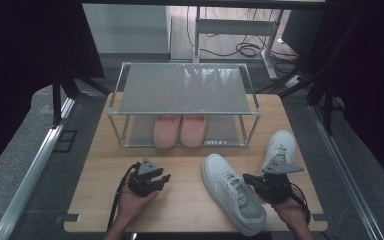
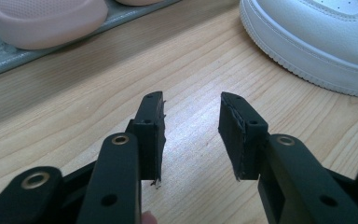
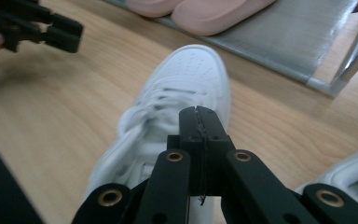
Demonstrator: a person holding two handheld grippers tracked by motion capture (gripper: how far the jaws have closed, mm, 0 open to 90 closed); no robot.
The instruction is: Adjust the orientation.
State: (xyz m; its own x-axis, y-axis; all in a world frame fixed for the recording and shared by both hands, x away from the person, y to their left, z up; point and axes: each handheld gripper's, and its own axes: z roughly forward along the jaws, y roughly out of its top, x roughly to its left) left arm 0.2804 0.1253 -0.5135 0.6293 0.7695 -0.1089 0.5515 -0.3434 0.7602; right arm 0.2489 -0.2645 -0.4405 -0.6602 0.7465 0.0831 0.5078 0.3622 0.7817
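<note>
Your right gripper [image 1: 251,180], jaws pressed together on nothing, sits over the laces of the near white sneaker [image 1: 232,197], which lies on the table [image 1: 180,200] with its toe pointing away toward the shoe rack [image 1: 182,90] and its heel toward you. Your left gripper [image 1: 164,178] waits with jaws parted and empty, farther off to the shoe's left, so the right hand is the closer one.

Closed right claw [image 3: 200,112] hovers over white sneaker [image 3: 186,88].

Dim, dark-edged high view, soft glare on rack top [image 1: 182,87], white sneaker [image 3: 177,107] motion-blurred in right gripper view, left gripper view sharp, evenly lit tabletop [image 2: 74,112]
</note>
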